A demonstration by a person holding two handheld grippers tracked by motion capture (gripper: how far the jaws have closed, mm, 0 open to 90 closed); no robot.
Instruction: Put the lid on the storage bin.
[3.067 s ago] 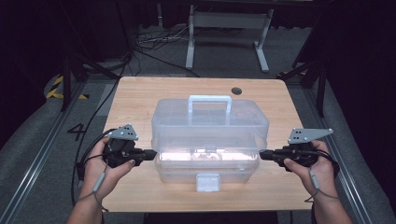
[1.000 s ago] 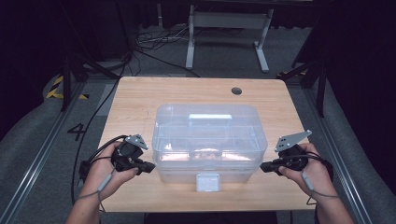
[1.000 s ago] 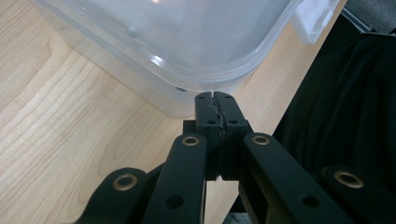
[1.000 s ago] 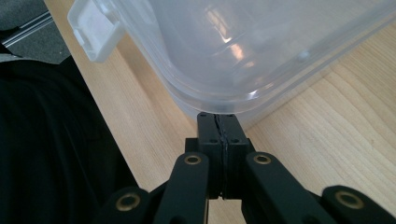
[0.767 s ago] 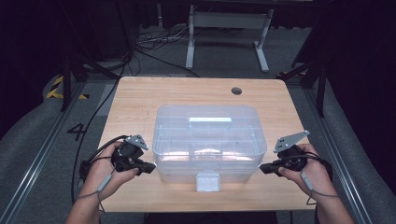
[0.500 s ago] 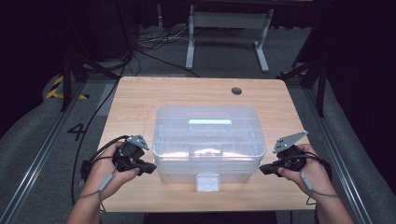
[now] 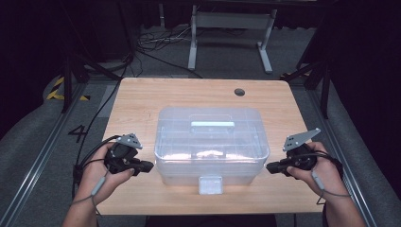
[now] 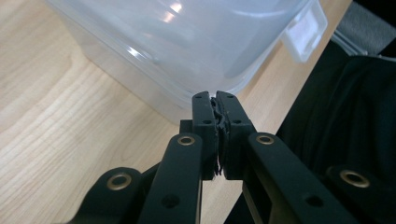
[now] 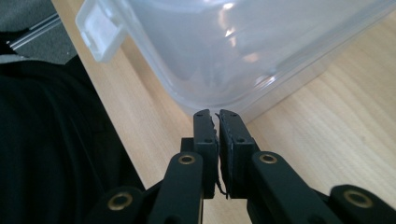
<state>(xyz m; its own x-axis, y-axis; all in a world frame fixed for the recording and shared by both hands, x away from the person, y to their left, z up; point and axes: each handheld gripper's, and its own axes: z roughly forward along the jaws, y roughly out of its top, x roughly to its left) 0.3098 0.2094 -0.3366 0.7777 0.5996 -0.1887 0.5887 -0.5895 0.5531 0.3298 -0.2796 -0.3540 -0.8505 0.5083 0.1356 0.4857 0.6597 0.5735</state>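
Clear lidded box (image 7: 211,142) sits mid-table (image 7: 142,94), handle folded flat, front latch (image 7: 210,184) down. Left gripper (image 7: 146,166), right gripper (image 7: 270,167) flank its near corners; jaws nearly together, just easing apart, nothing between. Placement looks done; withdrawal remains.

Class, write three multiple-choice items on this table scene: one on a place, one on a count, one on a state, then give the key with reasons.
1. Where on the clear plastic box is the latch tab?
A. on the side nearest the person
B. on the far side
C. on top of the lid

2. How many carry handles lie on the lid?
A. none
B. one
C. three

3. How do the left gripper and right gripper stand?
A. both wide open
B. each clamped on the handle
C. both near shut, holding nothing

Key: A, the tab hangs over the table's near edge; B, a single pale bar lies flat on the lid; C, only a thin slit shows between each pair of jaws, just short of the box's corners.
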